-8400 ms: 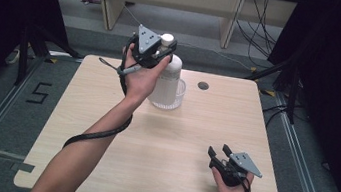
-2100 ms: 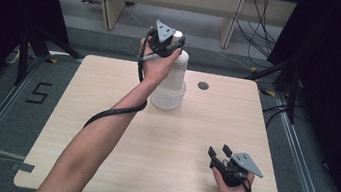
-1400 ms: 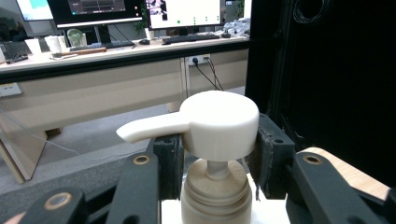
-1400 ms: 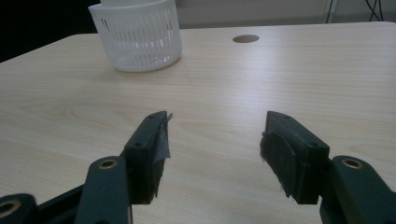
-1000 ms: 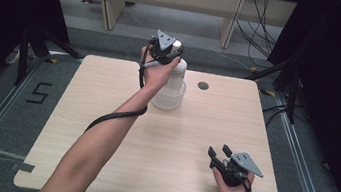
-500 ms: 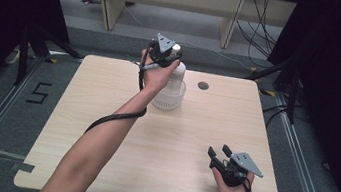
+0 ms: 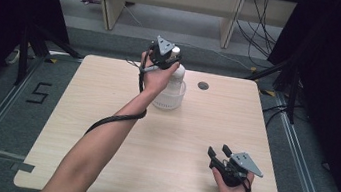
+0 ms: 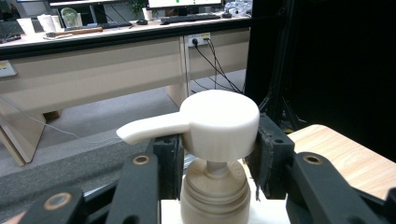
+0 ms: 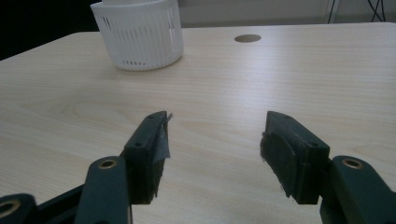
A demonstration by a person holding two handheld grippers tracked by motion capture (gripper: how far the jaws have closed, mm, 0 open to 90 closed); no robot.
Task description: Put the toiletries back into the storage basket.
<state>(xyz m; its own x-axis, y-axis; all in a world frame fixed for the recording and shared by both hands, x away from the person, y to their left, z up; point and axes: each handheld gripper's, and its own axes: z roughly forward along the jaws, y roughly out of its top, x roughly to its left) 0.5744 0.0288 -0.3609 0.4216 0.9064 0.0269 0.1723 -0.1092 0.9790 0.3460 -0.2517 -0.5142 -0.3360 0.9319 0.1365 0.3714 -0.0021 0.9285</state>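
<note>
One white pump bottle point(image 7: 174, 71) stands in one white slatted basket point(image 9: 138, 35) near the table's point(image 7: 108, 92) far edge, about mid-width. Left gripper point(image 8: 215, 154) clamped on the pump head point(image 8: 219, 122), one jaw each side, spout clear. Right gripper point(image 9: 212, 140) at near right corner, jaws apart, holding nothing. One round hole point(image 7: 203, 85) right of basket.

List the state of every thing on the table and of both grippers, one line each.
Pump bottle: upright in the basket.
Pump head: raised, between the left jaws.
White basket: upright on the table, bottle inside.
Left gripper: shut on the pump head.
Right gripper: open, holding nothing, low over the table.
</note>
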